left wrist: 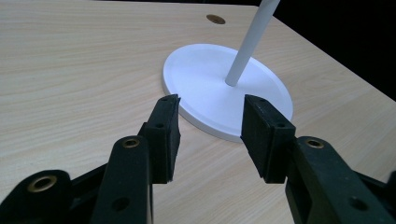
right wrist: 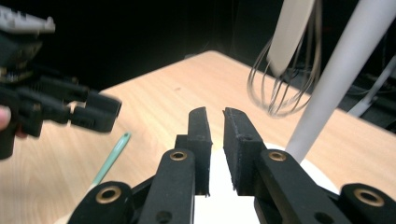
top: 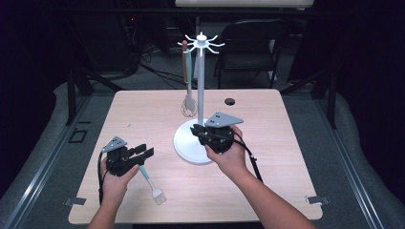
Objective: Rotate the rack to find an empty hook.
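Left tool (top: 143,153): you held it spread and empty, low over the table (top: 143,109), just above the handle of the green brush (top: 151,185) lying flat by your left hand.
Brush: it lay near the front edge, bristles toward you, well left of the stand (top: 200,86).
Whisk (top: 188,102): it hung from a hook on the stand's left side, beside a pale utensil (right wrist: 289,32).
Right tool (top: 197,131): you had it slightly parted with nothing between the pads, over the stand's white base (left wrist: 205,79).
Step advice: you probably needed to lower the left tool squarely across the brush handle before pinching.
Containers: none on the table.
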Demonstrator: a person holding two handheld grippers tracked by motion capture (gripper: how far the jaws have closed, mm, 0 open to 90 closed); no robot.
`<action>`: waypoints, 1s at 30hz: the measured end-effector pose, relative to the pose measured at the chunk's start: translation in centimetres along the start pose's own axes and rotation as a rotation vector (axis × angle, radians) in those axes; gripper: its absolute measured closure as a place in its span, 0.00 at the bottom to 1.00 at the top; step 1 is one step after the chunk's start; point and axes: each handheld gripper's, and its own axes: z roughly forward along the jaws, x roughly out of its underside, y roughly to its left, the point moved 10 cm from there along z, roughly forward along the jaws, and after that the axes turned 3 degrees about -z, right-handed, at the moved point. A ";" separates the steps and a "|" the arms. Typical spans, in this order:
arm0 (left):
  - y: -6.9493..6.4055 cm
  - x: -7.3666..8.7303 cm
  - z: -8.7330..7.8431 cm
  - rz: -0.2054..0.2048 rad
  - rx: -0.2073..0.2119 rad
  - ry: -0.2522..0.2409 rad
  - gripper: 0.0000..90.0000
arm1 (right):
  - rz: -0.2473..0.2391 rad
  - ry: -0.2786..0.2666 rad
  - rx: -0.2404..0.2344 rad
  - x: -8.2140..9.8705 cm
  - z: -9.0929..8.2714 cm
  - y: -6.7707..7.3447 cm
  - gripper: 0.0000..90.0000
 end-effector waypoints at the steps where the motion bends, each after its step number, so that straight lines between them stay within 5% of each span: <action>1: 0.0 0.0 0.0 0.001 0.000 0.000 0.63 | 0.006 0.004 -0.006 0.5 0.2 0.2 0.89; 17: 0.3 0.0 -0.1 0.013 -0.020 -0.002 0.63 | 0.036 0.108 -0.089 7.1 3.2 4.4 0.80; 30: 0.5 0.0 -0.1 0.015 -0.029 -0.003 0.62 | 0.010 0.249 -0.245 12.7 8.9 13.1 0.81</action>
